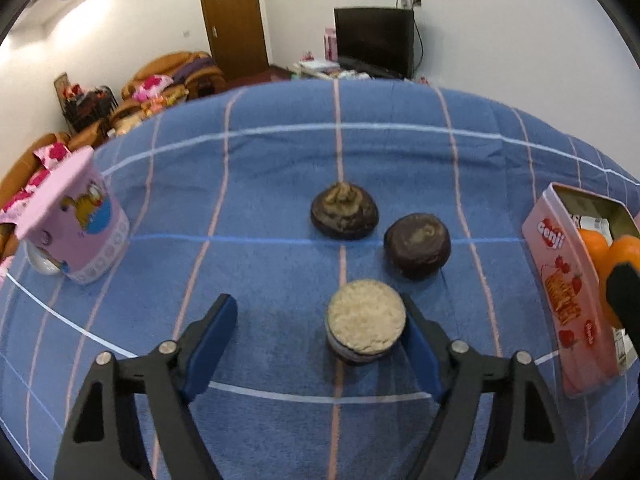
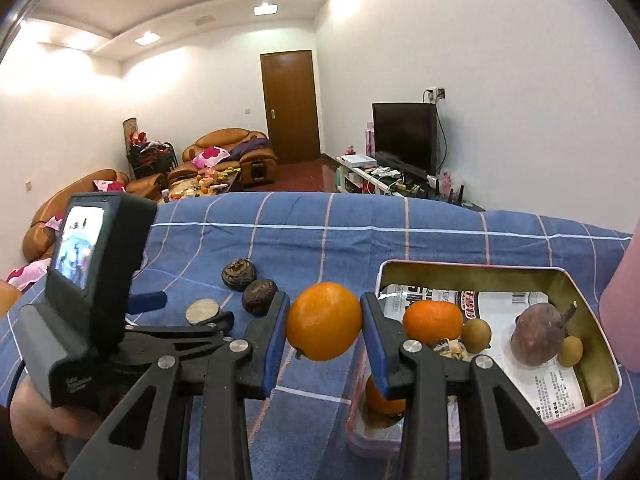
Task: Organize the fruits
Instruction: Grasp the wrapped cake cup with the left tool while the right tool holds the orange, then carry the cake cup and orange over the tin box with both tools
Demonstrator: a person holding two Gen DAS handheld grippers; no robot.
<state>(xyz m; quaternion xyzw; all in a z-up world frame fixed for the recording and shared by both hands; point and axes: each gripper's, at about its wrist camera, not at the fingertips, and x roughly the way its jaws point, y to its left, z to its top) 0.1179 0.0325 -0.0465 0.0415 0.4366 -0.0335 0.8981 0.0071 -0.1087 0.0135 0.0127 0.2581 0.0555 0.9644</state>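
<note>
Round smooth orange — stem btm-left

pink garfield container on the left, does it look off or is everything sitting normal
The pink Garfield container looks askew: it leans over on the blue checked cloth with its pink lid tipped up at an angle, not seated flat. Nothing appears spilled. The three dark round fruits beside it sit normally.
</note>
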